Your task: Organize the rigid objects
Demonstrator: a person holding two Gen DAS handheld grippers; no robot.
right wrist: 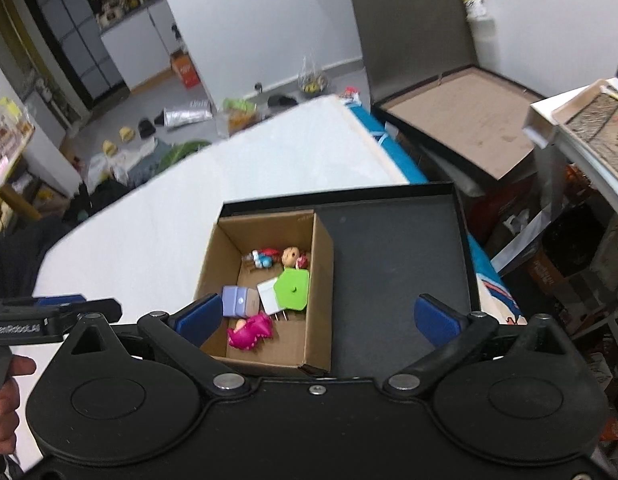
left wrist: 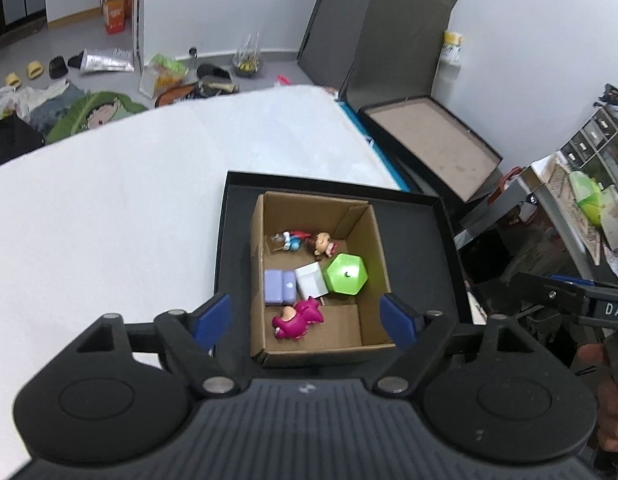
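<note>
open cardboard box (left wrist: 373, 248) standing in a shallow black tray (left wrist: 425, 240) on the white tabletop (left wrist: 109, 200), holding a pink toy (left wrist: 297, 318), a green hexagonal piece (left wrist: 346, 274), a white block (left wrist: 311, 280), a lilac block (left wrist: 279, 287) and two small figures (left wrist: 305, 242). left claw (left wrist: 307, 322) and right claw (right wrist: 319, 320) both hover above with fingers apart, gripping nothing.

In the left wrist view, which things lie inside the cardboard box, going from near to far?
Pink toy → purple block → green hexagon → brown-haired doll.
</note>
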